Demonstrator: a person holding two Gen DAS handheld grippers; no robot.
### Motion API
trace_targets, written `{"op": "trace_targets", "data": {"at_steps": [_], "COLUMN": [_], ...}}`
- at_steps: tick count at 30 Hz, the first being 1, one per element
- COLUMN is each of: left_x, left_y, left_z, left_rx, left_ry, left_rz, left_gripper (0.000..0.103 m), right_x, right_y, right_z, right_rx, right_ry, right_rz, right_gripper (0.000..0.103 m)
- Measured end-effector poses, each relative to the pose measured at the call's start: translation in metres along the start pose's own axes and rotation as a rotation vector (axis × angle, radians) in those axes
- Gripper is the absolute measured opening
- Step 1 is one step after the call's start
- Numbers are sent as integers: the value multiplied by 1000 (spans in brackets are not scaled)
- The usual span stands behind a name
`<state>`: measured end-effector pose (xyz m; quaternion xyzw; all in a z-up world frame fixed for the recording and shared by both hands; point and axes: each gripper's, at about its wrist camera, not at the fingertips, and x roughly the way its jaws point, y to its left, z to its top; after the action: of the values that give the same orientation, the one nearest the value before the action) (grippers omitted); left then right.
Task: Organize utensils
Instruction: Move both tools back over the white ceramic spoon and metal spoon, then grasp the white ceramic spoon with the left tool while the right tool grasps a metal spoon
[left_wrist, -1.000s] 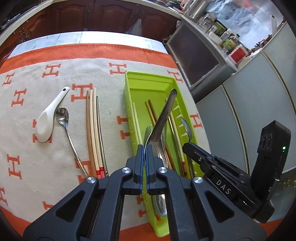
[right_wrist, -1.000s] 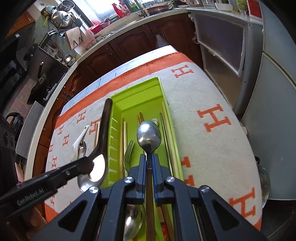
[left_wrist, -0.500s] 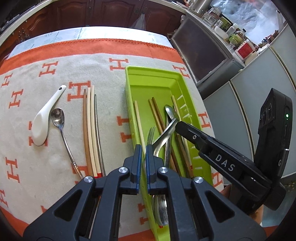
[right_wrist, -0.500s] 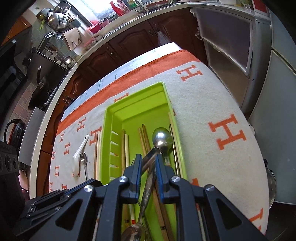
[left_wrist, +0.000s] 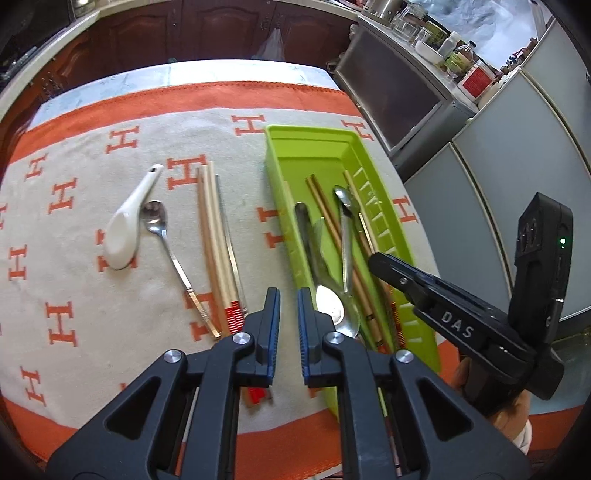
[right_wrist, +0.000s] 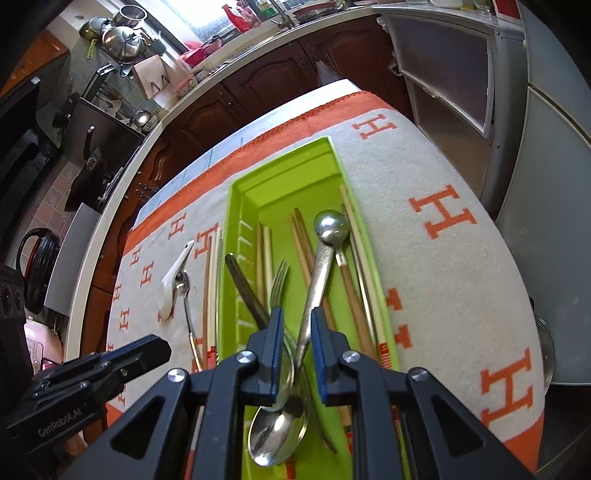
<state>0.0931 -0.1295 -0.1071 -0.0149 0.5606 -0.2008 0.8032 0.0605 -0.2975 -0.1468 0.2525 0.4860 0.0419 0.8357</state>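
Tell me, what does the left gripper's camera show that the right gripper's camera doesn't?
Only the left view shows its own left gripper from behind, jaws opening with nothing between them, and jars on the far counter.

Only the right view shows hanging pots, a bright window, and the right gripper parted above a metal spoon.

Both show the green tray of utensils, the white ceramic spoon, the loose chopsticks and the H-patterned cloth.

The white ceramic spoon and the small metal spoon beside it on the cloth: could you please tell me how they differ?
The white ceramic spoon is broad, opaque and short-handled; the small metal spoon is shiny, with a small bowl and a long thin handle. The ceramic one's handle points away from the camera, the metal one's toward it. Both lie on the cloth, left of the green tray.
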Motion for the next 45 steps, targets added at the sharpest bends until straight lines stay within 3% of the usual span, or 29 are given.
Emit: {"op": "trace_targets", "data": {"at_steps": [10, 19, 25, 28, 30, 32, 39, 45], "left_x": [-45, -58, -56, -51, -47, -42, -14, 18], "left_y": [44, 98, 116, 124, 130, 137, 164, 166], "left_z": [-21, -34, -31, -24, -18, -11, 21, 54], "left_rx": [12, -89, -76, -64, -62, -64, -101, -63], "left_ry": [-86, -84, -73, -64, -64, -66, -52, -14], "left_rz": [125, 187, 204, 183, 154, 117, 62, -3], "left_gripper": [7, 7, 7, 14, 36, 44, 44, 44], "right_x": [-11, -5, 10, 19, 26, 33, 52, 63], "right_y": [37, 71, 92, 98, 101, 102, 102, 104], "right_z": [-16, -22, -19, -14, -10, -6, 4, 14], "right_rx": [-79, -148, -171, -169, -164, -156, -114, -94], "right_ry": [5, 32, 68, 89, 102, 115, 140, 150], "right_rz": [38, 55, 46, 39, 37, 32, 21, 39], "right_gripper": [15, 14, 14, 15, 15, 15, 15, 15]}}
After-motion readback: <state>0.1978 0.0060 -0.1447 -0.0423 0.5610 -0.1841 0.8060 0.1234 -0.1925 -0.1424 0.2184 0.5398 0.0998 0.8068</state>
